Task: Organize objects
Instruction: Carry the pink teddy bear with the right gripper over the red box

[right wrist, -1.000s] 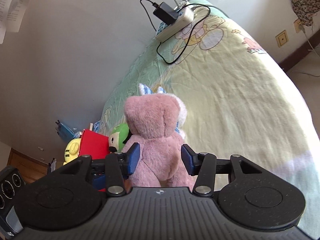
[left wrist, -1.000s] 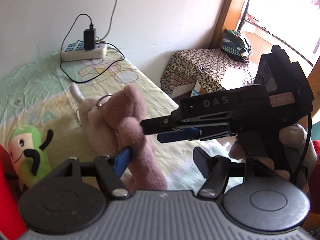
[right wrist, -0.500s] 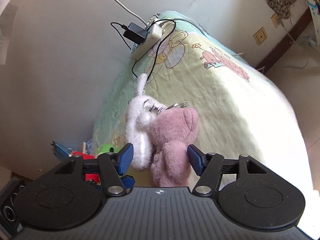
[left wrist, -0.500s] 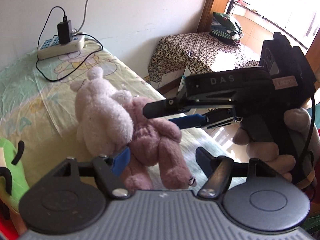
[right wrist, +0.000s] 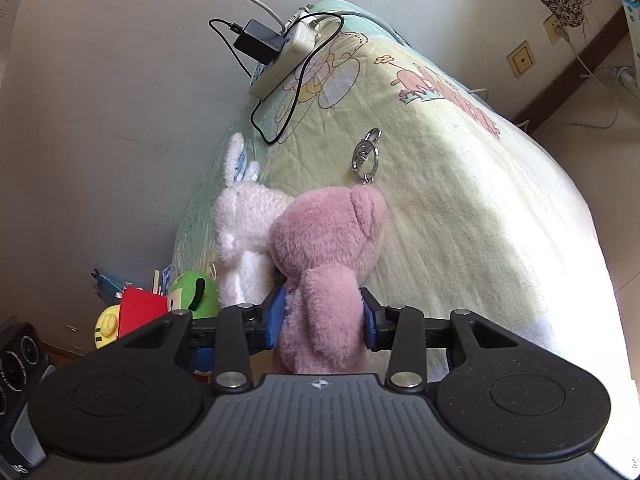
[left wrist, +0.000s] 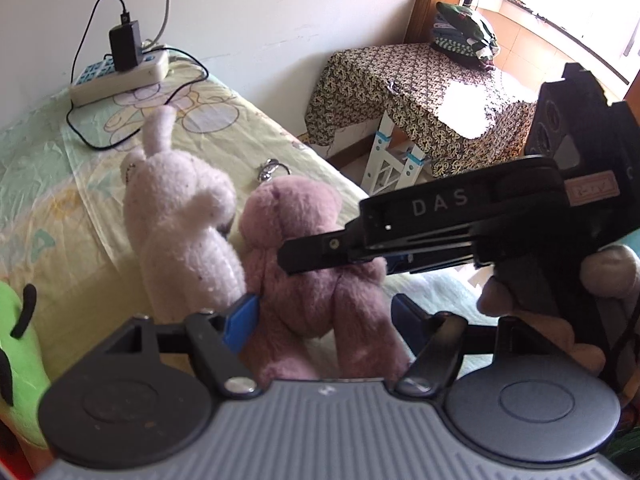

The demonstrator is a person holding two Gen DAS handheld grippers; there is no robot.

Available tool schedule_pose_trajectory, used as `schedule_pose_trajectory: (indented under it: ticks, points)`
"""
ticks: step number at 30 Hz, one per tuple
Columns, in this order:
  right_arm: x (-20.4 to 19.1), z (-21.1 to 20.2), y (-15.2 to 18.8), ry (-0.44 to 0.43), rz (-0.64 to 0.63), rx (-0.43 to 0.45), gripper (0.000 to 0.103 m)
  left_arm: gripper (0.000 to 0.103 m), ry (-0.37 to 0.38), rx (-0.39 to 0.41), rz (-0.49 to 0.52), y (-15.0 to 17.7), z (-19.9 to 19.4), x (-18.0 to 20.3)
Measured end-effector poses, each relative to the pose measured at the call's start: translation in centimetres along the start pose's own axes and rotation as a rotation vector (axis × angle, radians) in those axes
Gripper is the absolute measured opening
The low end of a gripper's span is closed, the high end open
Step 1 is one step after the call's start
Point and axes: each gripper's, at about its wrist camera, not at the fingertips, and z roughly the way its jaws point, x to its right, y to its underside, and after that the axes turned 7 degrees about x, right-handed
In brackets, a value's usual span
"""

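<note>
A pink plush bear (right wrist: pixel 332 248) sits on the bed sheet (right wrist: pixel 460 208) beside a white plush bunny (right wrist: pixel 244 220). My right gripper (right wrist: pixel 322 318) is closing, and its blue pads press on the bear's lower body. In the left wrist view its black upper finger (left wrist: pixel 320 248) lies across the bear (left wrist: pixel 296 216). My left gripper (left wrist: pixel 320 320) stands open low in front, with the bear's legs between its fingers. The bunny (left wrist: pixel 180 220) leans just left of the bear. A metal key ring (right wrist: pixel 366 156) lies on the sheet behind the bear's head.
A green plush toy (left wrist: pixel 16 340), a red object (right wrist: pixel 142 308) and a yellow toy (right wrist: pixel 106 322) sit at the bed's left end. A power strip (left wrist: pixel 120 76) with charger and cable lies by the wall. A cloth-covered table (left wrist: pixel 420 84) stands beyond the bed.
The right gripper's jaws have come in from wide apart onto the pink bear. Both grippers sank a little closer to the toys. The bear now sits beside the bunny rather than in front of it.
</note>
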Motion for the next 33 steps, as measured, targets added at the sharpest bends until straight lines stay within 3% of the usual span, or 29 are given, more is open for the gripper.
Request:
schedule_pose_trajectory:
  ticks: [7, 14, 22, 33]
  points:
    - [-0.1, -2.1, 0.6, -0.027, -0.045, -0.017, 0.035, 0.086, 0.056, -0.022, -0.030, 0.6, -0.2, -0.8]
    - [-0.1, -4.4, 2.0, -0.051, -0.072, -0.046, 0.034, 0.097, 0.180, -0.057, -0.069, 2.0, 0.2, -0.4]
    - [-0.8, -6.1, 3.3, -0.044, -0.109, -0.061, 0.034, 0.095, 0.211, -0.072, -0.073, 2.8, -1.2, 0.7]
    - [-4.2, -6.2, 5.3, -0.079, -0.224, -0.127, 0.034, 0.088, 0.174, -0.057, -0.130, 4.8, -6.0, -0.2]
